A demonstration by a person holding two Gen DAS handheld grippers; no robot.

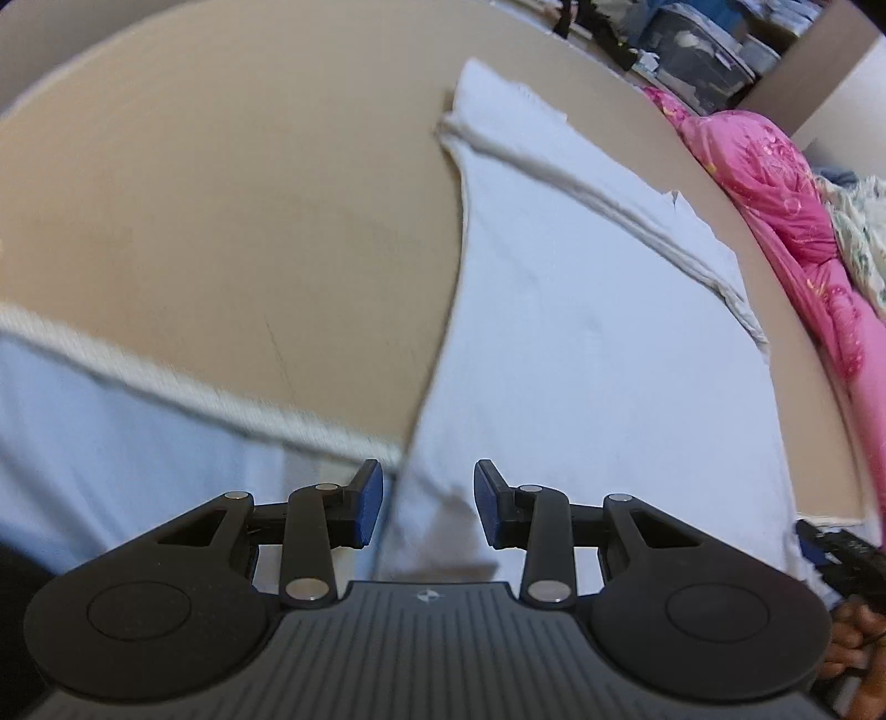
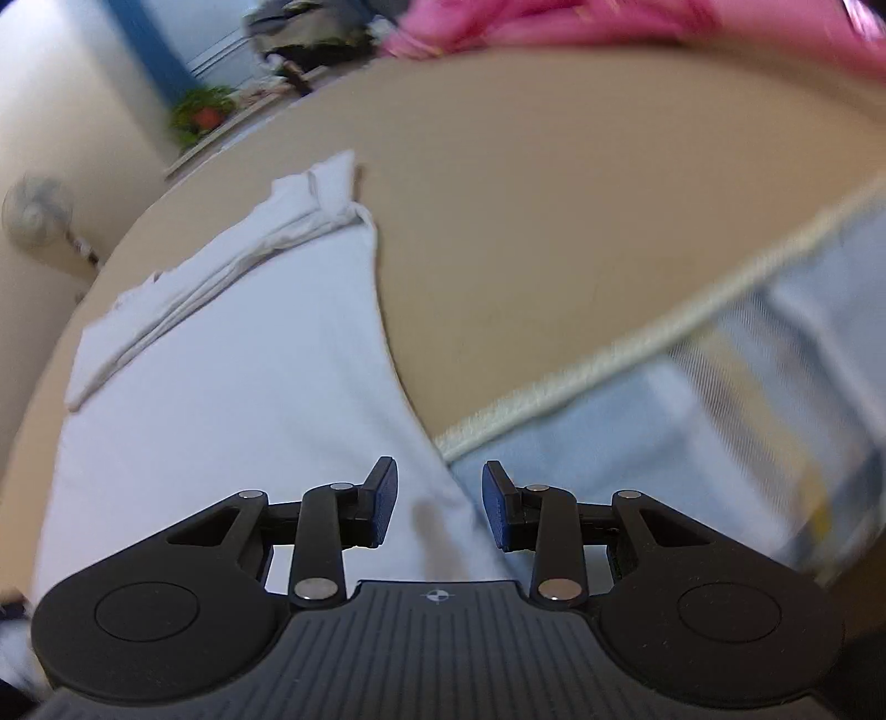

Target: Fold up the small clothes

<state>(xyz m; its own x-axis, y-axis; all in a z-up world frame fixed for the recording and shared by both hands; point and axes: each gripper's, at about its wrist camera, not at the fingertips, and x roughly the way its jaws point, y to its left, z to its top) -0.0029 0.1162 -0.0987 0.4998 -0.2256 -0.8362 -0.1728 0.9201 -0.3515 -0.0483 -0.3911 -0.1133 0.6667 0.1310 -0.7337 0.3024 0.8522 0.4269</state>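
Observation:
A white garment (image 1: 581, 332) lies flat on the tan table (image 1: 221, 194), with a thick hem band across its far end and another ribbed edge (image 1: 194, 393) running off to the left. My left gripper (image 1: 427, 501) is open and empty, low over the garment's near part. In the right wrist view the same white garment (image 2: 232, 376) spreads to the left and its ribbed edge (image 2: 637, 343) runs up to the right. My right gripper (image 2: 439, 501) is open and empty just above the cloth. The cloth under both grippers' bodies is hidden.
A pile of pink cloth (image 1: 786, 210) lies along the table's right side, and shows at the far edge in the right wrist view (image 2: 554, 22). Storage bins (image 1: 698, 50) stand beyond the table. A fan (image 2: 39, 213) and a potted plant (image 2: 202, 113) stand off the table's left.

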